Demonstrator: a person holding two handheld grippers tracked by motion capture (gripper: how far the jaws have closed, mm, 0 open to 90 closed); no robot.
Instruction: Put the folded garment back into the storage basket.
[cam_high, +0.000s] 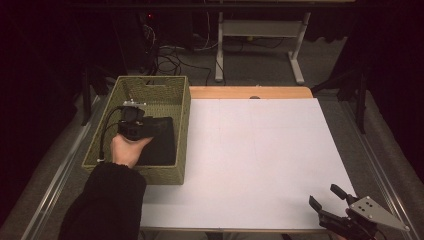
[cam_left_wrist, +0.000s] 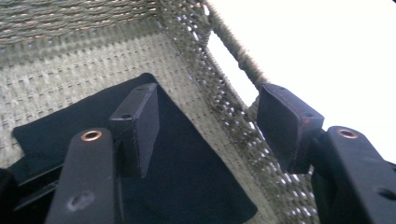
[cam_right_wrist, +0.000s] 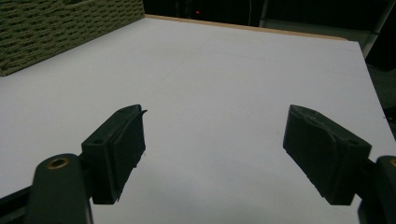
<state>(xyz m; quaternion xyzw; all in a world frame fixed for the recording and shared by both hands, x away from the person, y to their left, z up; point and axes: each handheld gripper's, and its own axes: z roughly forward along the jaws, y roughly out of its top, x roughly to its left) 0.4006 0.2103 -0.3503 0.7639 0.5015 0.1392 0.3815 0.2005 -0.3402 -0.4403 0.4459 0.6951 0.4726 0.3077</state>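
Note:
A woven green basket (cam_high: 185, 125) stands on the left of the white tabletop (cam_high: 260, 150). Inside it lies a flat black cloth (cam_high: 162, 147). A hand in a dark sleeve holds my left gripper (cam_high: 142, 126) low inside the basket, over the cloth. In the left gripper view the left gripper (cam_left_wrist: 210, 102) is open, with one jaw above the black cloth (cam_left_wrist: 187, 177) and the other by the basket wall (cam_left_wrist: 219, 112); nothing is held. My right gripper (cam_high: 324, 195) hovers open at the table's near right corner; in its own view the right gripper (cam_right_wrist: 217, 121) has only bare white surface (cam_right_wrist: 224, 60) between the jaws.
A wooden table edge (cam_high: 250, 92) shows beyond the white sheet. Behind it stand a white desk frame (cam_high: 260, 30) and cables on the floor (cam_high: 175, 60). The basket's corner (cam_right_wrist: 56, 28) sits far left in the right gripper view.

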